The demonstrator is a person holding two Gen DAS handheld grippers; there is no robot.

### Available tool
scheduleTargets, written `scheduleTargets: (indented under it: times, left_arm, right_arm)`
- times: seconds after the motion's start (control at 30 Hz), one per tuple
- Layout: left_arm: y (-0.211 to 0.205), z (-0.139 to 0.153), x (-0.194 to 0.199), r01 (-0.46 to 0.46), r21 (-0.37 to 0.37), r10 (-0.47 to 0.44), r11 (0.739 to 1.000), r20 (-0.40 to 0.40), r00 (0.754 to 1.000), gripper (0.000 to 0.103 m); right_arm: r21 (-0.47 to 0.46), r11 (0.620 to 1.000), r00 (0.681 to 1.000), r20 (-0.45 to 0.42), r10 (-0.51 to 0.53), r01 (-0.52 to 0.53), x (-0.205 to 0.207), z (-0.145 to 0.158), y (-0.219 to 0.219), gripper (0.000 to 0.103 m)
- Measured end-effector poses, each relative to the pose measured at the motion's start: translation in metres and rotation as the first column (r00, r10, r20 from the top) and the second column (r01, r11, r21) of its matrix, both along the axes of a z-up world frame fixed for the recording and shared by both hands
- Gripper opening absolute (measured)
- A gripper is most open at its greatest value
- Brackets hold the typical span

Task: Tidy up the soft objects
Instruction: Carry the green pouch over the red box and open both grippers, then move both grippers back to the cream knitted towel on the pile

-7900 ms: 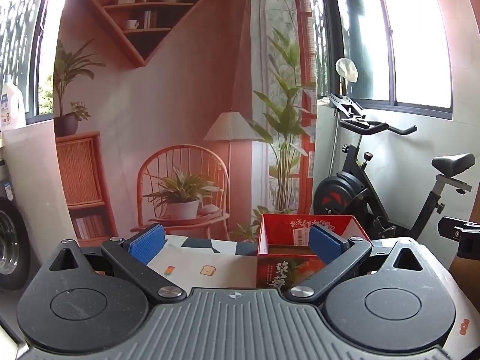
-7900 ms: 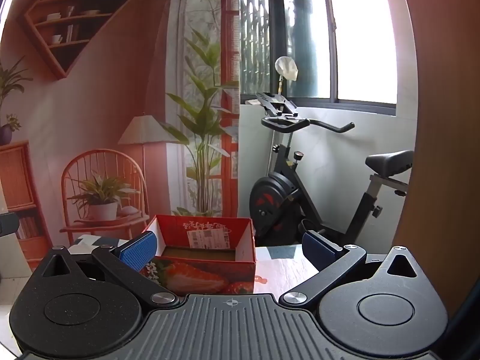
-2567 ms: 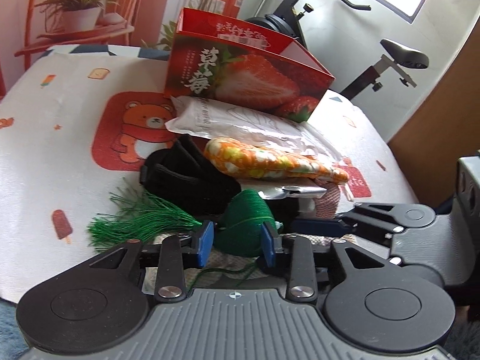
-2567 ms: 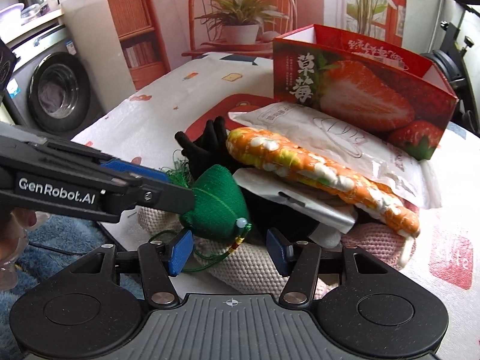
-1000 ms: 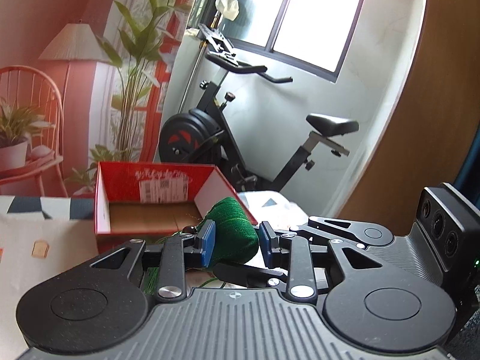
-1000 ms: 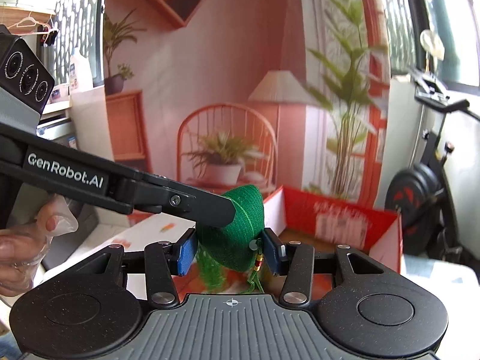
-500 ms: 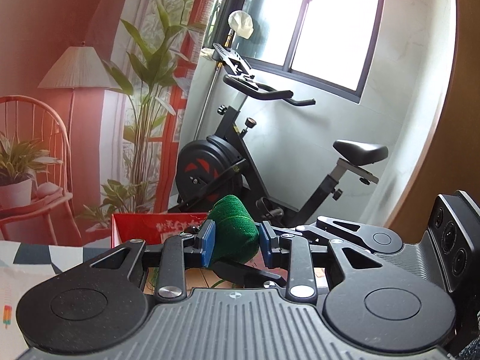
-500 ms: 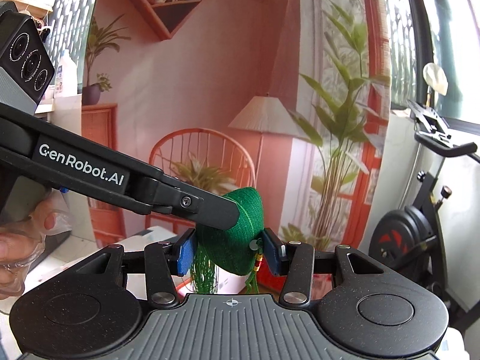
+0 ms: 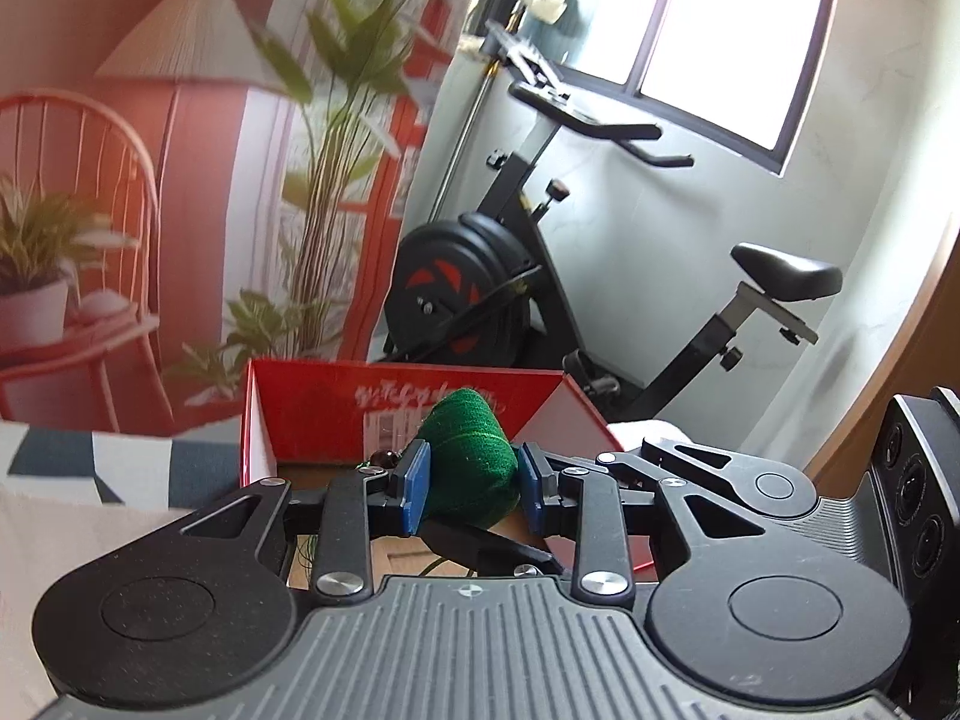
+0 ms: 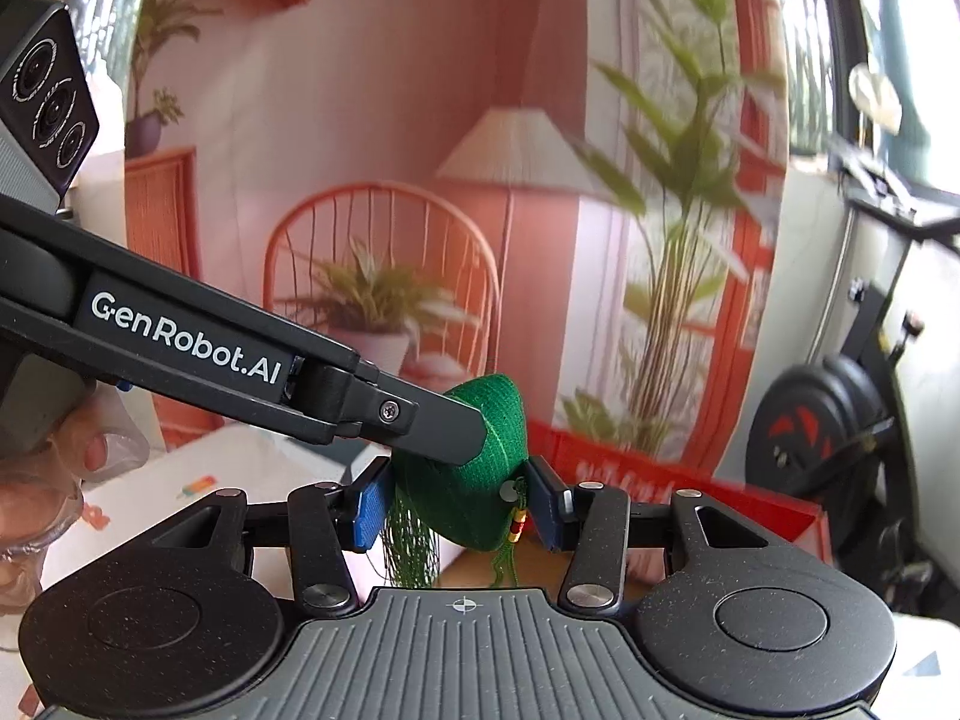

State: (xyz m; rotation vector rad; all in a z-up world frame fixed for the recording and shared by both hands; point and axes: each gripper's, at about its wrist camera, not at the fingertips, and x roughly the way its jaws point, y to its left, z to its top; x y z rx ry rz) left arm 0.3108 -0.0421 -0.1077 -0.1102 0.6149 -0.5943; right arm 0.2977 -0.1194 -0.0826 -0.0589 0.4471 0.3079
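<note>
Pads of the left gripper (image 9: 474, 486) press both flanks of the green knitted pouch (image 9: 471, 468), narrowed onto it. The right gripper (image 10: 459, 510) clamps the same pouch (image 10: 474, 480) from the other side, its blue pads on either flank, fringe hanging below. The pouch sits lifted between both claws, in front of the open red box (image 9: 414, 396), above its near edge.
</note>
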Motion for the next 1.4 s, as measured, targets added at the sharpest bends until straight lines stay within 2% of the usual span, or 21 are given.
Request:
scheduleTargets:
  times: [0.33, 0.47, 0.67, 0.77, 0.97, 1.17, 1.4]
  left_arm:
    - [0.0, -0.033, 0.017, -0.052, 0.036, 0.056, 0.998, -0.114, 0.992, 0.034]
    - [0.008, -0.039, 0.019, -0.065, 0.014, 0.067, 0.998, -0.16, 0.985, 0.034]
    - [0.024, -0.031, 0.008, -0.116, 0.042, 0.121, 0.992, -0.134, 0.984, 0.034]
    - [0.033, -0.026, -0.006, -0.125, 0.044, 0.129, 0.991, -0.119, 0.984, 0.034]
    - [0.052, -0.017, -0.043, -0.129, 0.106, 0.136, 0.986, -0.063, 0.989, 0.034]
    - [0.069, -0.022, -0.085, -0.139, 0.142, 0.151, 0.98, -0.071, 0.986, 0.034]
    - [0.077, -0.042, -0.129, -0.126, 0.156, 0.148, 0.98, -0.136, 0.98, 0.034]
  right_arm:
    - [0.05, 0.998, 0.99, -0.135, -0.04, 0.047, 0.014, -0.038, 0.006, 0.045]
    - [0.038, 0.998, 0.986, -0.159, -0.045, 0.051, 0.012, -0.047, 0.008, 0.046]
    - [0.028, 0.995, 0.983, -0.164, -0.087, 0.093, 0.003, -0.046, 0.004, 0.049]
    - [0.037, 0.993, 0.983, -0.152, -0.102, 0.108, -0.01, -0.041, -0.003, 0.049]
    - [0.067, 0.989, 0.983, -0.132, -0.124, 0.134, -0.047, -0.03, -0.019, 0.049]
    - [0.106, 0.981, 0.979, -0.144, -0.146, 0.162, -0.093, -0.029, -0.03, 0.049]
    - [0.118, 0.976, 0.973, -0.167, -0.161, 0.182, -0.154, -0.04, -0.033, 0.049]
